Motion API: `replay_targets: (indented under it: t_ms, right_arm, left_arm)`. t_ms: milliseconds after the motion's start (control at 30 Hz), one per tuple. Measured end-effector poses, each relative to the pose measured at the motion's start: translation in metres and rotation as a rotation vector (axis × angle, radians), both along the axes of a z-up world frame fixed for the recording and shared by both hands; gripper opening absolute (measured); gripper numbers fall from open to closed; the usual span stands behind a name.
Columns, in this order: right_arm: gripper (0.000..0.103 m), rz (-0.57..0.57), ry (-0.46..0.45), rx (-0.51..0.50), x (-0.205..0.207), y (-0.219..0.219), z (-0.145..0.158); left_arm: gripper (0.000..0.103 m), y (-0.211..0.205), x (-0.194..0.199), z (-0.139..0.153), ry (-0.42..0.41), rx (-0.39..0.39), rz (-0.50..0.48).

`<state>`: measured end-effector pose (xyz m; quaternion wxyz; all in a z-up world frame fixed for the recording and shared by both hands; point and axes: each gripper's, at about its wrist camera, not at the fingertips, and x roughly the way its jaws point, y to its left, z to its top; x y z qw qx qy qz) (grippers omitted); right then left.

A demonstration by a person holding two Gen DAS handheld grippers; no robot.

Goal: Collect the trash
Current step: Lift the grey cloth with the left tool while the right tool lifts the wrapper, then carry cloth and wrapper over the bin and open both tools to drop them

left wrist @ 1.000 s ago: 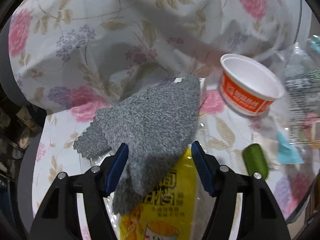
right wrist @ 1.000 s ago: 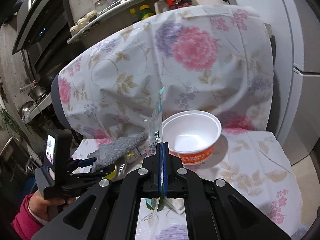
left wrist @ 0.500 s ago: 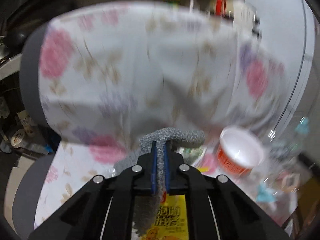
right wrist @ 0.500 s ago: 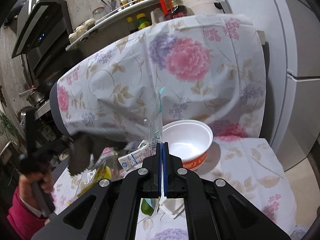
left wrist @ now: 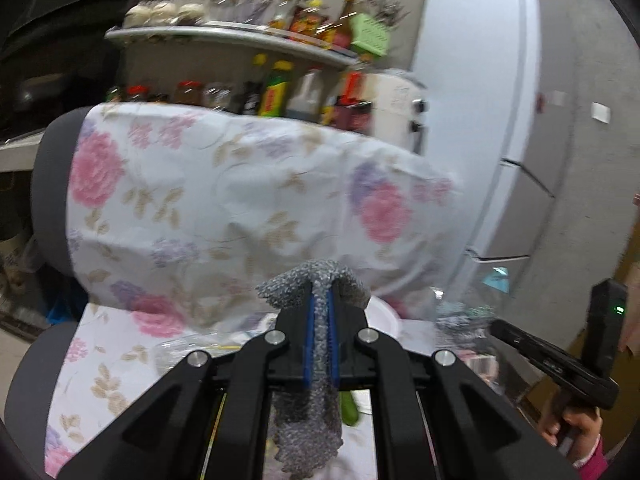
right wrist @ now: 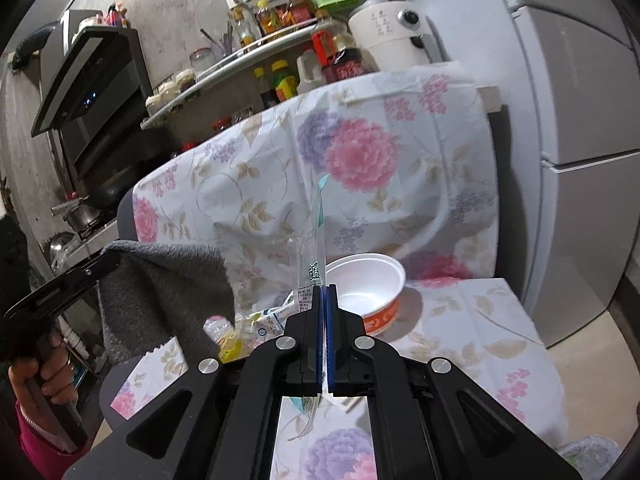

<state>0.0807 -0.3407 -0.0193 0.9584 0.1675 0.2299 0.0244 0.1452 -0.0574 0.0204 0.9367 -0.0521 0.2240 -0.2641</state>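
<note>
Ahead of both grippers, one chair draped in a floral cover (right wrist: 360, 184) fills the view; the trash lies on its seat.

Left gripper (left wrist: 320, 308): jaws clamped tight on one grey cloth (left wrist: 316, 408), which folds over the fingertips and hangs below them, lifted clear of the seat. The right wrist view shows the same cloth dangling off to its left.

Right gripper (right wrist: 323, 300): jaws closed on one clear plastic wrapper (right wrist: 314, 256) with teal trim, standing upright from the tips.

Left on the seat, counted:
- one white-and-orange paper bowl (right wrist: 366, 292), just beyond the right gripper's tips, upright, empty
- one yellow packet (right wrist: 232, 344) and one printed white carton (right wrist: 276, 316), down-left of the right gripper
- one green object (left wrist: 349, 410), partly hidden beneath the left gripper

Judgement: two pieces in hand, none binned; no bin in view. At least four pieces to go. Task early to middle.
</note>
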Motion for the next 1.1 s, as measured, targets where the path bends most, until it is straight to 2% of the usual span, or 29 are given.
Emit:
replay_targets:
  t_ms: [233, 400, 600, 800, 967, 1100]
  right_arm:
    - [0.001, -0.08, -0.023, -0.021, -0.053, -0.025, 0.013]
    - [0.001, -0.16, -0.019, -0.041, -0.093, -0.049, 0.015]
    - [0.001, -0.305, 0.019, -0.076, -0.156, -0.084, 0.004]
    - [0.002, -0.462, 0.075, -0.092, -0.219, -0.117, -0.015]
    - [0.002, -0.601, 0.118, -0.068, -0.275, -0.145, -0.039]
    - [0.002, -0.681, 0.17, -0.024, -0.307, -0.17, -0.068]
  left_arm:
    - [0.004, -0.041, -0.049, 0.017, -0.052, -0.01, -0.148]
    - [0.004, -0.08, -0.075, 0.009, -0.051, -0.016, -0.263]
    - [0.004, -0.143, -0.111, -0.024, -0.038, -0.004, -0.435]
    - [0.004, -0.216, -0.158, -0.056, 0.006, -0.002, -0.655]
    - [0.004, -0.269, -0.196, -0.084, 0.014, 0.054, -0.788]
    - [0.004, -0.304, -0.216, -0.115, 0.052, 0.107, -0.861]
